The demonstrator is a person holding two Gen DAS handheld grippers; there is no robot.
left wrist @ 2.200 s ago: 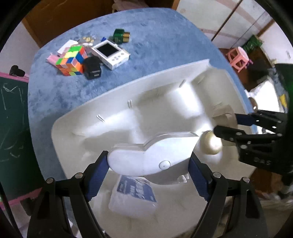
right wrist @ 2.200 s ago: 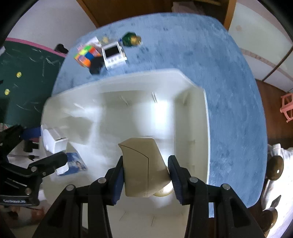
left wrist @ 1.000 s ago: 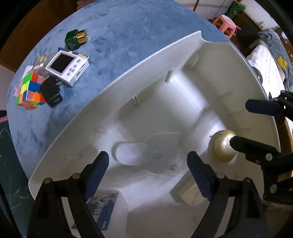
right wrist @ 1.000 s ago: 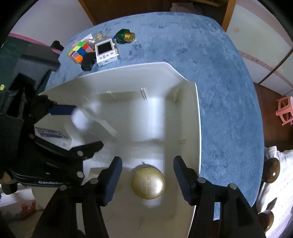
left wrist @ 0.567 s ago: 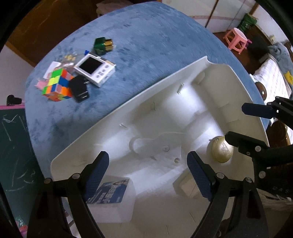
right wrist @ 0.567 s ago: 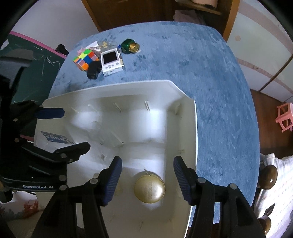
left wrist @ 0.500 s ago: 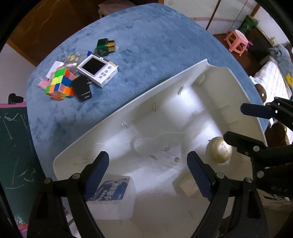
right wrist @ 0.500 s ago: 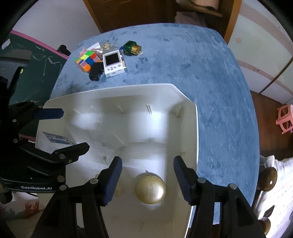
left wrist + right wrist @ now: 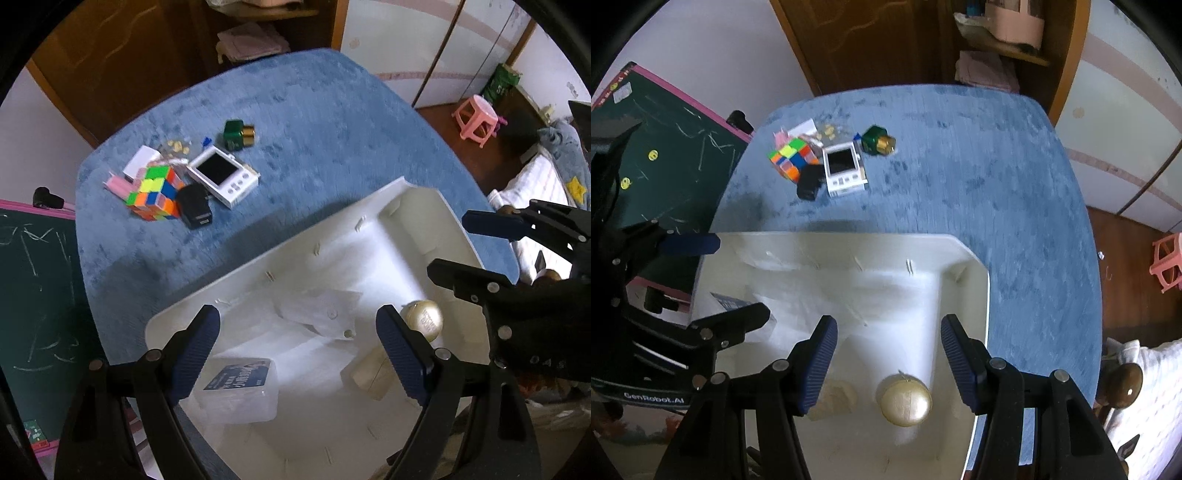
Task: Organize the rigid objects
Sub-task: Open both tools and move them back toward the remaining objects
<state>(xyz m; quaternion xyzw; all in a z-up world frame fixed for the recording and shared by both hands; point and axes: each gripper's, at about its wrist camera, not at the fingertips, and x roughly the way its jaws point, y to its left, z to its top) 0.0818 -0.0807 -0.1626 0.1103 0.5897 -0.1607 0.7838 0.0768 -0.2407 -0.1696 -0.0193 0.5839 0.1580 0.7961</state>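
Left tool: the left tool [image 9: 299, 341] stands wide with nothing between its blue ribbed pads, hanging over the white bin [image 9: 413, 192].
Left view, bin: hard, smooth plastic with thin ribs inside. It already holds a clear lidded box [image 9: 240, 387] with a blue label, a flat white plastic piece [image 9: 321, 310], a round gold tin [image 9: 424, 319] and a beige block [image 9: 369, 373].
Left view, things left: beyond the bin's far wall on the blue plush worktop [image 9: 332, 129] lie a colour cube [image 9: 155, 192], a black charger [image 9: 194, 210], a white gadget [image 9: 221, 175] with a dark screen, and a green bottle [image 9: 238, 134] with a gold cap.
Handling: all look light and stiff. The cube should take a grip on two flat faces; the gadget probably across its narrow sides; the glossy bottle may slip.
Right tool: the right tool [image 9: 886, 363] is parted, holding nothing, above the gold tin [image 9: 905, 400].
Right view, worktop: soft nap, so things should stay put.
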